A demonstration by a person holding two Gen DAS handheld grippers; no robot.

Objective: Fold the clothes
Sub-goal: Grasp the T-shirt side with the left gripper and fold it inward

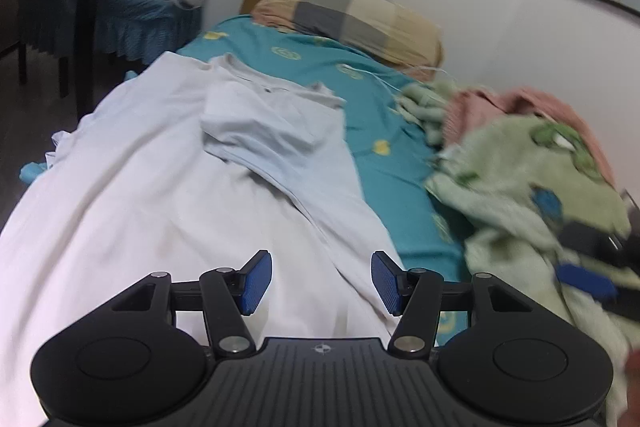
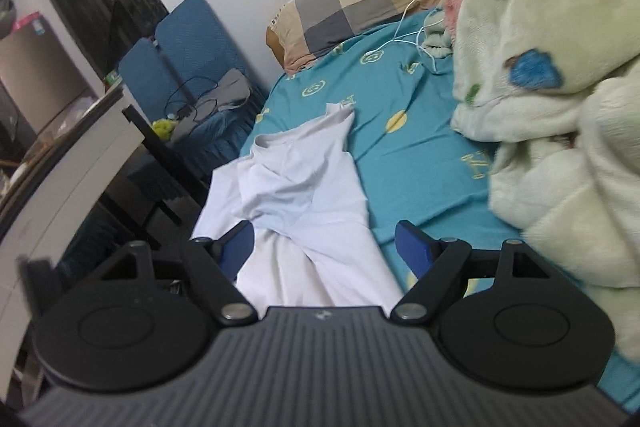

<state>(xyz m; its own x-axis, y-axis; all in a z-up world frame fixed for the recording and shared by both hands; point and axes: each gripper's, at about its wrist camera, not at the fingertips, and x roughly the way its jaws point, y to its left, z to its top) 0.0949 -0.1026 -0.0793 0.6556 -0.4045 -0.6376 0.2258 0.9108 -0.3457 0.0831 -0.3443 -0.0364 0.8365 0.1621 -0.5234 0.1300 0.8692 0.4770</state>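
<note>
No readable brand or label shows; the teal bedsheet [image 2: 404, 187] carries only yellow emblem prints and letter-like marks such as an "H" at right of centre in the right wrist view. The white T-shirt [image 1: 224, 163] lies spread across the centre and left of the left wrist view, collar toward the top, one sleeve folded in over the chest. The left gripper [image 1: 322, 283] hovers at the shirt's lower part, blue fingers spread apart and holding nothing. The right gripper [image 2: 326, 251] likewise stands wide, empty, above the hem. A green plush blanket [image 2: 560, 115] heaps at right, a checked pillow [image 2: 360, 3] at top centre, with a white cable [image 2: 412, 19] beside it.
</note>
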